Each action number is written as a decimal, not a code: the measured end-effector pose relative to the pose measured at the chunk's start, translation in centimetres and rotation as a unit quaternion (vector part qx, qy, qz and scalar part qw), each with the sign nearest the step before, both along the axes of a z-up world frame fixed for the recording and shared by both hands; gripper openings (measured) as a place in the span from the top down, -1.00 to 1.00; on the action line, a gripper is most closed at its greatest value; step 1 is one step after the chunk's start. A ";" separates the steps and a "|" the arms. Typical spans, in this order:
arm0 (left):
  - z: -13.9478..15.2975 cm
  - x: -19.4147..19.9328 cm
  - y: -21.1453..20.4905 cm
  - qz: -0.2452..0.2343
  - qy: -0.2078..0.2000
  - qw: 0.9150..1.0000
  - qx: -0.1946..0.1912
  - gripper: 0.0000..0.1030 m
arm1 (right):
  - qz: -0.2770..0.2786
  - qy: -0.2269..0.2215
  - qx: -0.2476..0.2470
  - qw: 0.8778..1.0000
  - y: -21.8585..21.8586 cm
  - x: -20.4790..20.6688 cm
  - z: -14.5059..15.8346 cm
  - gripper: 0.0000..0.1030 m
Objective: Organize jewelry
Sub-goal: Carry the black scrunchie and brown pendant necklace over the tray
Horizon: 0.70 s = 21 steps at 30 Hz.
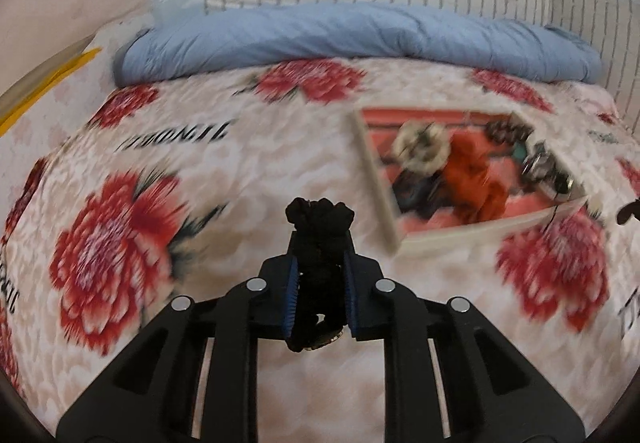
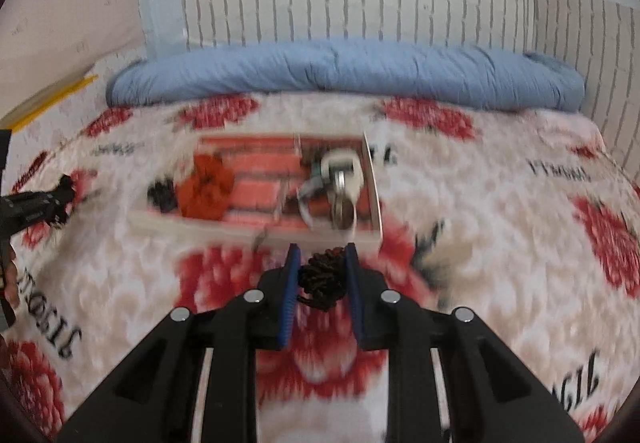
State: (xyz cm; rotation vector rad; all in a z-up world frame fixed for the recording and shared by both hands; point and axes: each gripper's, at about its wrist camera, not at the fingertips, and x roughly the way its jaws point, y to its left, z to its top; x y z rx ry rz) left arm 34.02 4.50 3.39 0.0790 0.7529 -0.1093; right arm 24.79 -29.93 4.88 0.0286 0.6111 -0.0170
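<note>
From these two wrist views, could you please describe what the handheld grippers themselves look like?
Both the left gripper and right gripper are matte black plastic linkages with slotted arms and round silver pivot pins. Each finger carries a ribbed blue pad on its inner face. No cables or markings are visible.

Bare floral bedspread (image 1: 240, 171) lay open left of the white tray (image 1: 374, 179), crowded tray contents filled its compartments, rolled blue quilt (image 2: 344, 75) blocked the bed's far edge
</note>
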 end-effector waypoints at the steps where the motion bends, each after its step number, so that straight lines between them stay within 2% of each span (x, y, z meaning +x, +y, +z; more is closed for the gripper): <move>1: 0.3 0.5 -0.6 -0.002 -0.002 1.000 -0.004 0.66 | 0.003 -0.006 0.001 1.000 0.0 0.7 0.4 0.56; 6: 2.4 3.8 -5.1 -0.019 -0.026 0.999 -0.027 0.66 | 0.019 -0.039 0.013 0.999 0.2 4.8 2.1 0.56; 9: 3.3 6.3 -7.0 -0.024 -0.035 0.998 -0.056 0.66 | 0.021 -0.056 0.016 0.998 0.2 7.6 2.6 0.56; 14: 3.4 10.5 -9.4 -0.025 -0.047 0.995 -0.079 0.66 | 0.025 -0.063 0.034 0.997 -0.3 12.0 1.6 0.56; 17: 2.5 12.6 -10.5 -0.023 -0.042 0.996 -0.077 0.66 | 0.024 -0.057 0.036 0.997 -0.4 14.6 0.3 0.56; 21: 1.0 15.0 -11.7 -0.020 -0.031 0.998 -0.057 0.65 | 0.018 -0.046 0.032 0.998 -0.7 17.5 -1.1 0.56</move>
